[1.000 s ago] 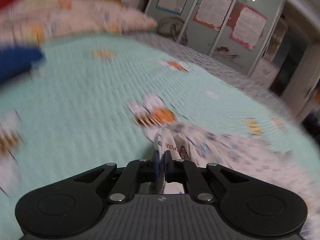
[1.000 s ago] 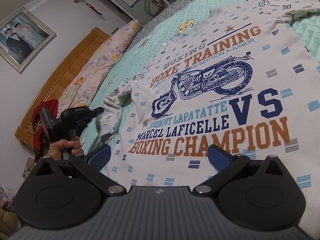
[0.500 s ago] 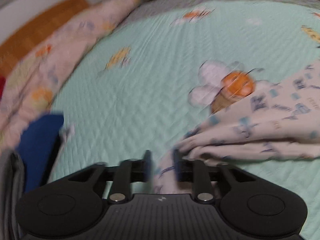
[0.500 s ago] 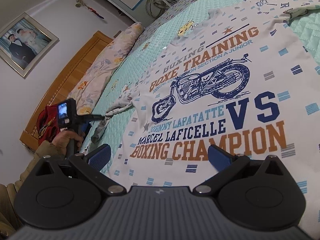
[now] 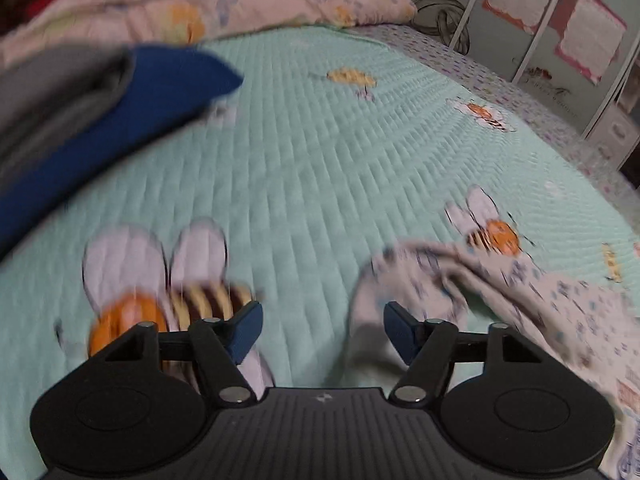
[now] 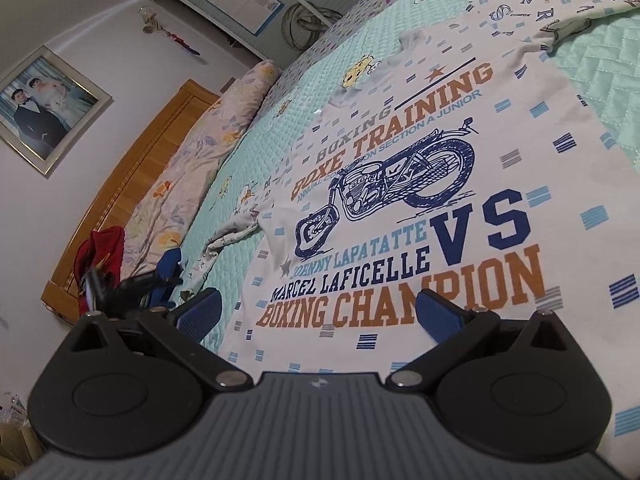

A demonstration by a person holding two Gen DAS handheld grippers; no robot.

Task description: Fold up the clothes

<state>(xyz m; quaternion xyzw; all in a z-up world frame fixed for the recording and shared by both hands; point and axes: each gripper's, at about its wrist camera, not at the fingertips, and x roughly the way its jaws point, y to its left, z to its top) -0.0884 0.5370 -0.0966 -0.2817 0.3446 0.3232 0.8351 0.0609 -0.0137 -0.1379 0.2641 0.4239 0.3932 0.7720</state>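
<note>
My mint-green quilted bedspread (image 6: 600, 80) fills both views, printed with cartoon bees. Spread flat across it lies the white T-shirt (image 6: 460, 208) I am folding, front up, with a blue motorcycle drawing and the words "Boxing Champion". In the right wrist view it runs from about 6 o'clock up to 1 o'clock. Its sleeve (image 5: 460, 276) lies crumpled off the shirt's edge, at about 4 o'clock in the left wrist view.

As I judge it, the step in hand is laying that sleeve out before the first fold. To do it well, I should draw the sleeve out straight and flat, clear of bunching, then grip both layers at the edge so the fold line comes out even.

My left gripper (image 5: 320, 330) has just been opening. Its jaws stand moderately wide and nothing is between them; the sleeve's rumpled end lies just beside the right-hand pad (image 5: 400, 332), and I cannot tell whether it touches, since the view is blurred.

My right gripper (image 6: 316, 316) hovers over the shirt's lower hem at 6 o'clock, jaws wide apart and holding nothing.

A folded blue garment (image 5: 120, 120) rests at 10 o'clock in the left view, apart from the shirt.
</note>
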